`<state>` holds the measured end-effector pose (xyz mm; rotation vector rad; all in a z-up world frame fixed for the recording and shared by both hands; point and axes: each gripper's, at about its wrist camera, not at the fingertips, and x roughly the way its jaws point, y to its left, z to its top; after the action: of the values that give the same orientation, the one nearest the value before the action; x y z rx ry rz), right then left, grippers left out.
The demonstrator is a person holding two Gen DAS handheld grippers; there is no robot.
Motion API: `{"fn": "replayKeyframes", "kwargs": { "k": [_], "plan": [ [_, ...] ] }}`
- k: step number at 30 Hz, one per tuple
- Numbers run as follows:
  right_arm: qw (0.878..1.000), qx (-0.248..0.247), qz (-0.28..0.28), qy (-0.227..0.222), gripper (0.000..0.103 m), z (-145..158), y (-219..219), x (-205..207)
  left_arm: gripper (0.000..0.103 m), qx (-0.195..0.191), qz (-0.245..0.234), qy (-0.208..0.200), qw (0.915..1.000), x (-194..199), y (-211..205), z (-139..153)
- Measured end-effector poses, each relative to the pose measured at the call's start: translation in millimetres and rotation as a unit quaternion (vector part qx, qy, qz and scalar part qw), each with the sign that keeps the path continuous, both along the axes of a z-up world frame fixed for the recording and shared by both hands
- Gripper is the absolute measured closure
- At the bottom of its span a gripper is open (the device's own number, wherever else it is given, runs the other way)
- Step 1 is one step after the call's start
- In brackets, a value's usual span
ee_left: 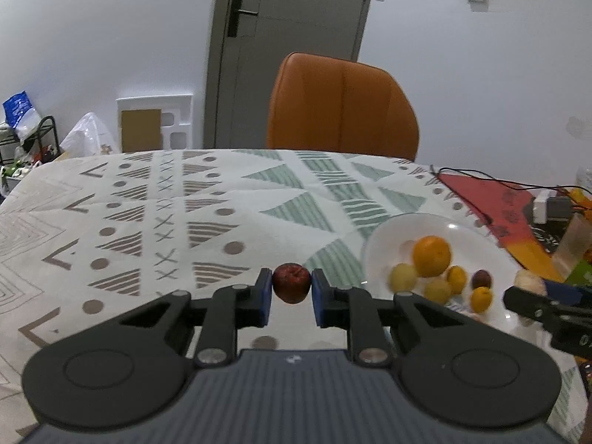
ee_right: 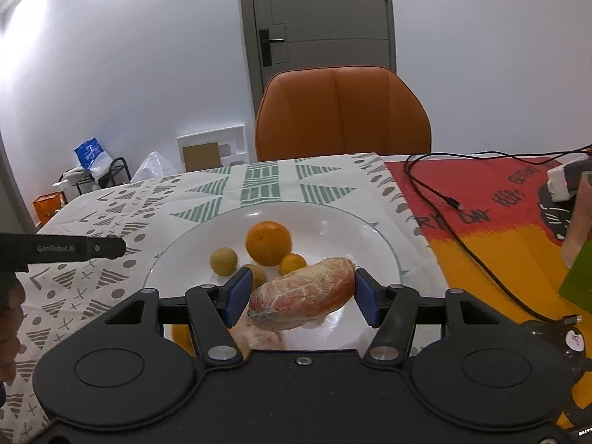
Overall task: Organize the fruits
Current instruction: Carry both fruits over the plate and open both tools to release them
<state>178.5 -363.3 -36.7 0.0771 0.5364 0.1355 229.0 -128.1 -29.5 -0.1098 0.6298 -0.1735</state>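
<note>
A small dark red fruit (ee_left: pixel 291 283) hangs just above the patterned tablecloth (ee_left: pixel 185 222), with my left gripper (ee_left: pixel 291 290) shut on it. To its right, a white plate (ee_left: pixel 384 244) holds an orange (ee_left: pixel 431 255), several small yellow fruits and a purplish one (ee_left: pixel 481 278). In the right wrist view, my right gripper (ee_right: pixel 301 298) is shut on a peeled pink citrus segment (ee_right: pixel 301 296), held low over the near part of the plate (ee_right: pixel 370 229). The orange (ee_right: pixel 269 242) and a yellow-green fruit (ee_right: pixel 223 261) lie beyond it. More pale peeled fruit sits under the segment, partly hidden.
An orange chair (ee_right: pixel 342 114) stands at the table's far edge. A red and yellow cloth (ee_right: pixel 481 229) to the right of the plate carries a black cable (ee_right: pixel 436 194), a white charger (ee_right: pixel 564 181) and a green box (ee_right: pixel 577 281). A door is behind.
</note>
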Motion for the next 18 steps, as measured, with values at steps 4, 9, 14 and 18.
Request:
{"fn": "replayKeyframes", "kwargs": {
  "k": [4,9,14,18],
  "plan": [
    [1.0,0.005,-0.007,-0.002,0.046,0,-8,-3,0.082,-0.003,-0.013,-0.008,0.9999,-3,-16,6],
    [1.0,0.002,-0.02,-0.004,0.038,0,-16,-6,0.082,-0.001,-0.032,-0.012,0.9994,-6,-34,11],
    [1.0,0.012,-0.022,-0.012,0.034,2,-24,-14,0.082,0.004,-0.047,-0.015,0.9988,-8,-49,13],
    [0.999,0.022,-0.022,-0.011,0.034,2,-30,-18,0.082,0.005,-0.057,-0.012,0.9983,-9,-59,13]
  ]
}}
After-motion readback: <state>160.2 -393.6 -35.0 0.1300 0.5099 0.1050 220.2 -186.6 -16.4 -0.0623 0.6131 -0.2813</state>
